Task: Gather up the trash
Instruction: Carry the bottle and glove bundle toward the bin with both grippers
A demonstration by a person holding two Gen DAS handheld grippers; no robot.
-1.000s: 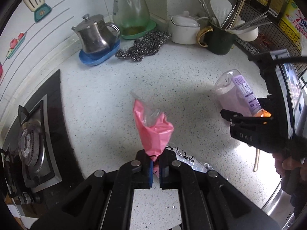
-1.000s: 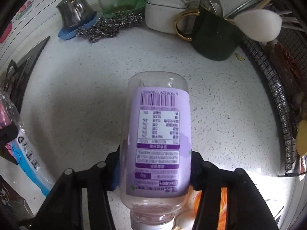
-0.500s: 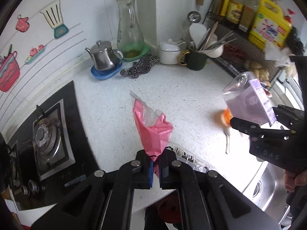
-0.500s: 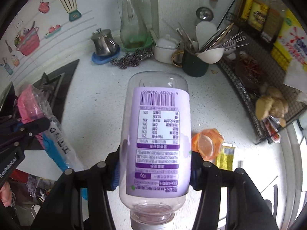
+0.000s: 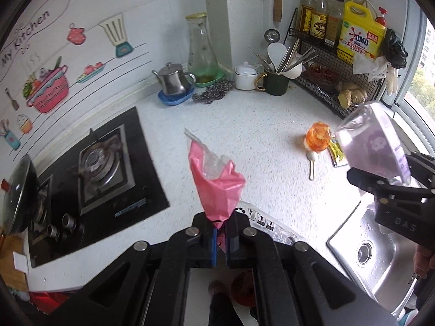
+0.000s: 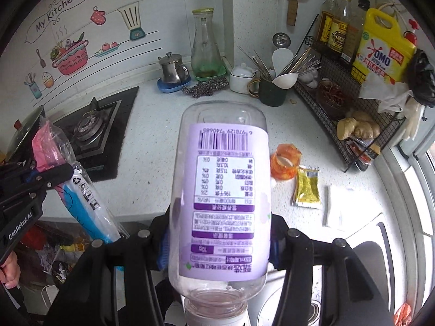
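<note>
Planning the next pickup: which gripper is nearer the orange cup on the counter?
Right. The right gripper, holding the bottle, hangs just beside the orange cup; the left gripper, clamping the pink bag, is farther.

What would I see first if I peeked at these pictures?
Probably the big clear bottle with the purple label, upside down, squeezed in the right tongs and filling the middle of the right view. Next, the pink plastic wrapper sticking up from the left tongs, above the white speckled counter. On that counter, near the sink, an orange plastic cup and a yellow sauce packet are waiting.
</note>
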